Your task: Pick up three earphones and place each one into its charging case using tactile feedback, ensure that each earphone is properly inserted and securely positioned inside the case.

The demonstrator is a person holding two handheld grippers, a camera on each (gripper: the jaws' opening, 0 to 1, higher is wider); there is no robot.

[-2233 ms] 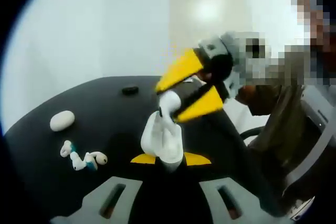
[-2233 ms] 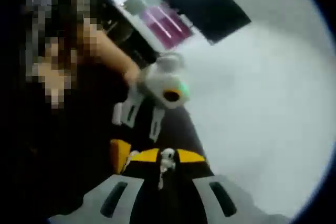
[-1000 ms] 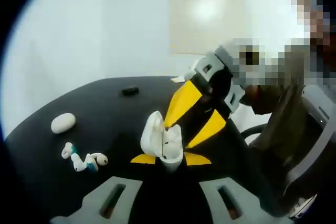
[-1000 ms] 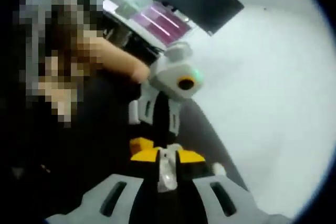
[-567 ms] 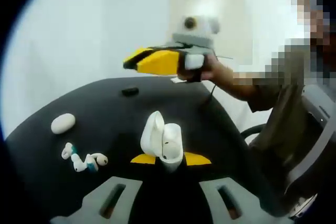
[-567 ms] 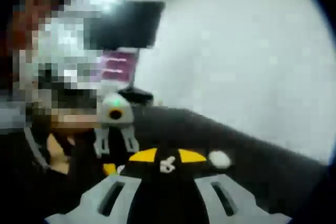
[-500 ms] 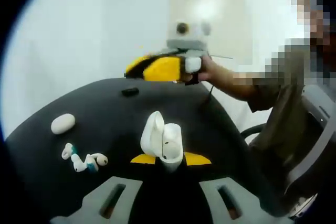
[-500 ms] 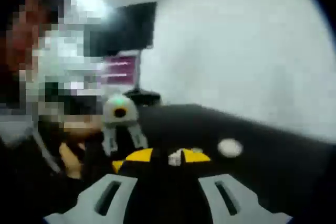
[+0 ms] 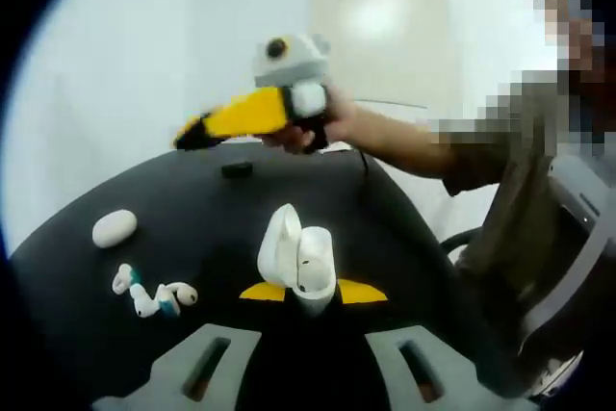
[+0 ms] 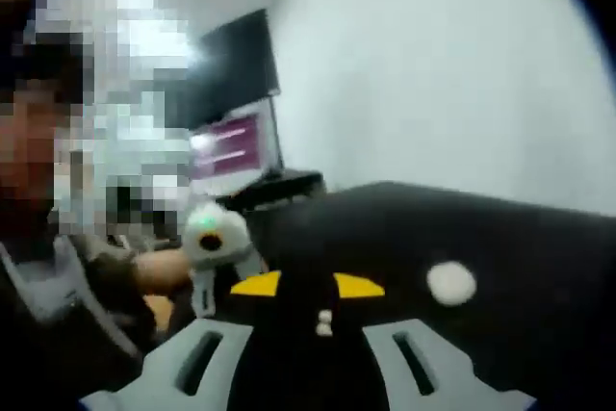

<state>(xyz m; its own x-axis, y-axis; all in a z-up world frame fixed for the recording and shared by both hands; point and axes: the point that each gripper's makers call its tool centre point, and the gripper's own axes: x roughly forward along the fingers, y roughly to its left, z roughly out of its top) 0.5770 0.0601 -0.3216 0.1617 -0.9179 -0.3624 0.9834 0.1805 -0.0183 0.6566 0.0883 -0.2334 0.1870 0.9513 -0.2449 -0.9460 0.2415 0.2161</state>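
The left gripper (image 9: 300,292) grasps an open white charging case (image 9: 298,262) between its fingers, above the black table (image 9: 192,209). Loose earphones (image 9: 154,294) lie near the table's left edge, beside a closed white case (image 9: 115,228). The right gripper (image 9: 197,132) hovers over the far edge; in the right gripper view its fingers (image 10: 258,284) are released.

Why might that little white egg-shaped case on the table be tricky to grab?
The closed case looks smooth and rounded, so jaws would probably slip off it. Lying loose on the black table, it may roll or skid if nudged. It looks small, so likely light.
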